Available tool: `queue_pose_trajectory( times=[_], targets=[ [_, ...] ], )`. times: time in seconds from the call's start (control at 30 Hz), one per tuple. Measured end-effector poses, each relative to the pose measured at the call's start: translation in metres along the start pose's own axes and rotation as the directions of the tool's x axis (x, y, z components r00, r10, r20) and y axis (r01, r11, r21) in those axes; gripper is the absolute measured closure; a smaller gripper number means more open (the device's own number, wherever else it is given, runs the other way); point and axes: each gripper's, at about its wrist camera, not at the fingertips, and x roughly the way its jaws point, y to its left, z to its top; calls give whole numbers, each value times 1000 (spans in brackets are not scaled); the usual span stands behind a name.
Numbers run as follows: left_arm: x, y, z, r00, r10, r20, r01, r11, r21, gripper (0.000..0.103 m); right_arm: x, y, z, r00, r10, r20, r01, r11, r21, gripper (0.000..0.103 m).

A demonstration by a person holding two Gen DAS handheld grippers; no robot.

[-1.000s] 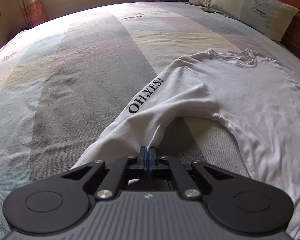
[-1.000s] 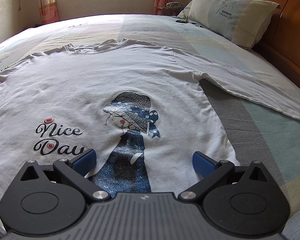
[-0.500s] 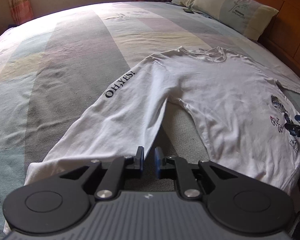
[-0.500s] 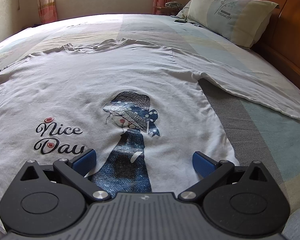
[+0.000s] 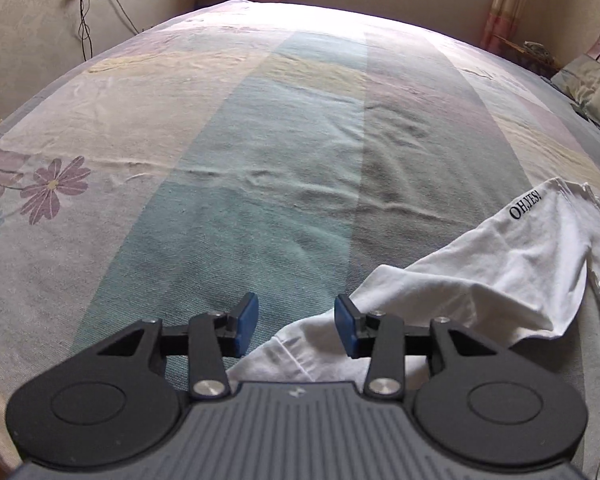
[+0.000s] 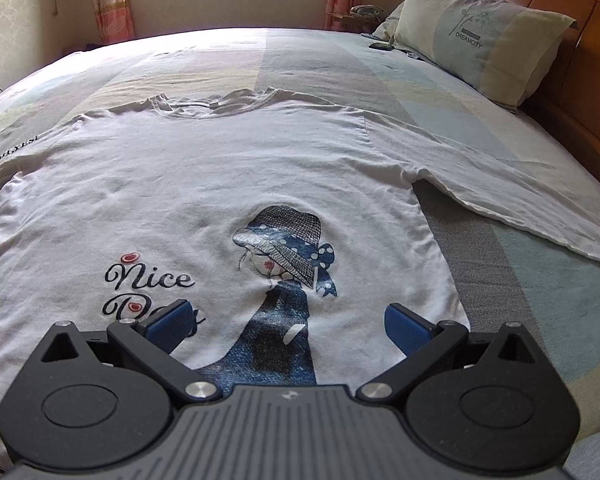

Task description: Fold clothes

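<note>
Change: left gripper [image 5: 296,322], a second ago pinched on the sleeve [image 5: 480,276], now stands with jaws apart, holding nothing; sleeve cuff lies beneath it, released.
Meaning: sleeve likely laid out straight, ready for folding.
Right gripper [image 6: 288,324]: wide, empty, above the hem.
Shirt [image 6: 220,176]: flat, face-up on the bed [image 5: 260,160].
Writing: "OH,YES!" on sleeve; "Nice Da…" on chest; "DREAMCITY" on pillow [image 6: 480,32].
</note>
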Motion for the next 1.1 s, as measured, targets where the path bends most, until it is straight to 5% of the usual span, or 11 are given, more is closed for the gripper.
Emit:
queue_pose_trajectory(
  times=[0.1,0.17,0.2,0.3,0.37,0.43,0.57,0.63,0.73,0.9,1.1],
  targets=[
    [1,-4,-7,1000,-9,-7,9,1000,29,56,-6,13,7,999,26,25,-25,999,-41,0],
    [2,-6,-11,1000,-14,-12,15,999,48,32,-6,23,9,999,43,21,-42,997,-66,0],
    [3,-7,-13,1000,-17,-14,18,998,58,30,-5,27,8,999,47,13,-46,996,-77,0],
    [4,-11,-20,999,-25,-21,27,996,86,33,1,38,5,998,56,-18,-58,993,-107,0],
    [5,-13,-24,999,-31,-27,33,994,105,50,4,45,2,997,62,-41,-66,990,-122,0],
    [3,-9,-23,999,-42,-28,44,995,89,55,7,51,0,996,67,-61,-74,988,-136,0],
    [-9,-3,-14,997,-65,33,64,998,23,54,7,58,-3,994,85,-71,-96,983,-156,0],
    [-18,-7,-2,988,-131,80,132,991,-2,54,7,60,-4,993,98,-70,-108,982,-156,0],
    [-22,-35,20,975,-195,106,188,980,70,54,8,61,-4,989,125,-74,-134,980,-144,0],
    [6,-87,48,964,-254,73,233,948,216,54,11,70,-6,983,159,-87,-171,972,-161,0],
    [31,-97,37,965,-262,30,254,953,167,54,8,69,-5,986,153,-71,-164,970,-180,0]
  ],
)
